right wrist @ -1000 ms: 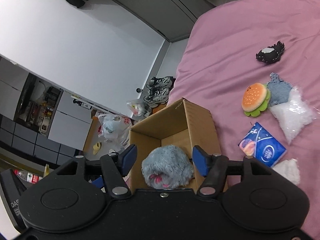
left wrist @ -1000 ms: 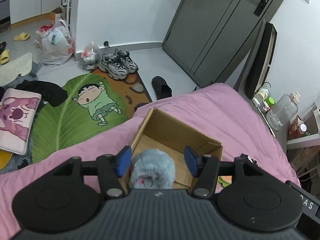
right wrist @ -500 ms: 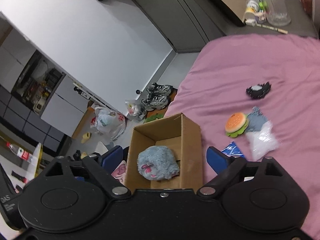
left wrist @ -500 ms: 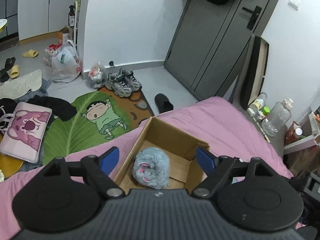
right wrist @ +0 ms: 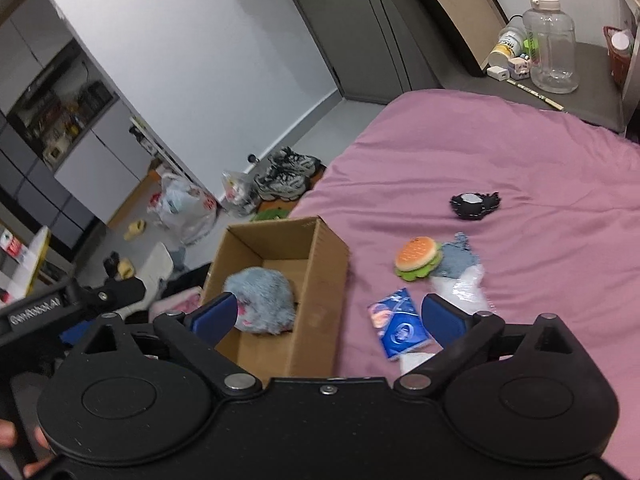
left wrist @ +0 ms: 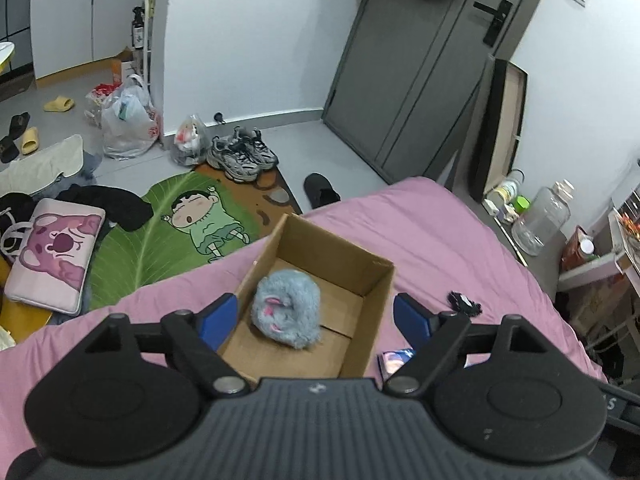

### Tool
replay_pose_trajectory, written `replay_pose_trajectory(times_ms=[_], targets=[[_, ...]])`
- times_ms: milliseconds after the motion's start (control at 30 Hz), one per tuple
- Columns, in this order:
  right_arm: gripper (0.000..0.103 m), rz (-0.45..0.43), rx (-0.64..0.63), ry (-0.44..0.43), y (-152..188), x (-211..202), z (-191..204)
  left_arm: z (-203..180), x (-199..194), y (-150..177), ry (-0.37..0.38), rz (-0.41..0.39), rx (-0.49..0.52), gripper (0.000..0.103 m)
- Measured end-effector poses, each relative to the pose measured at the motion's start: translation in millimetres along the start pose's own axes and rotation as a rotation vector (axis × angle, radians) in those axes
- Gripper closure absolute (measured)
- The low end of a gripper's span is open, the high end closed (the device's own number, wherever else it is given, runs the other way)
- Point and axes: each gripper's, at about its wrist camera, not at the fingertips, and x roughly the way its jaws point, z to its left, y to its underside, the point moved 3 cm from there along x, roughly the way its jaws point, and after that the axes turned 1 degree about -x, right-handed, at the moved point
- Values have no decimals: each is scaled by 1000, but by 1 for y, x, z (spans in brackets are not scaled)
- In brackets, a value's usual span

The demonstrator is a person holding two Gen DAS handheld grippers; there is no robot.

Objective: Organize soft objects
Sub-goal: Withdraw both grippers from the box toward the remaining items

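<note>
A grey-blue fluffy plush (left wrist: 286, 314) lies inside the open cardboard box (left wrist: 376, 296) on the pink bed. My left gripper (left wrist: 314, 308) hovers above the box, open, with nothing between its pads. In the right wrist view my right gripper (right wrist: 329, 308) hangs over the box (right wrist: 320, 280) and the plush (right wrist: 260, 300); its jaws are opening and hold nothing. To the right on the sheet lie a burger toy (right wrist: 418, 256), a black plush (right wrist: 474, 204), a blue tissue packet (right wrist: 400, 324), a denim-blue piece (right wrist: 458, 258) and a clear plastic bag (right wrist: 464, 288).
The box stands near the bed's edge (left wrist: 192, 276); below it are a leaf rug (left wrist: 160, 240), sneakers (left wrist: 240, 156), bags and clothes. A nightstand (right wrist: 580, 96) with a big clear bottle (right wrist: 552, 40) sits beyond the bed. The left tool's body (right wrist: 40, 308) shows at the right view's left side.
Both grippers have risen and drawn back from the box, and their jaws have widened. The grey plush, earlier between the pads, now lies on the box floor. The right view has rolled.
</note>
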Motion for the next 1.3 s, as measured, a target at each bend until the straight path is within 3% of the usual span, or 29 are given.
replay_pose_trajectory(times_ms=[267,500,767,900,1100,1300], targets=[[0,36,-16,-11,2,-5,-13,-21,-2,16,-47,25,77,19],[0,30,-52,-1,4,-14,-19,-36,2,33,-38,71,69,19],[0,-6,49,13,0,-24,-62,-58,17,53,-28,133,89,11],[0,-8,104,20,-5,-24,-84,-76,21,59,-42,111,127,6],[0,-23,119,57,-7,-22,-108,-103,32,66,-31,102,159,6],[0,24,166,59,-8,-4,-132,-122,54,84,-33,128,162,6]])
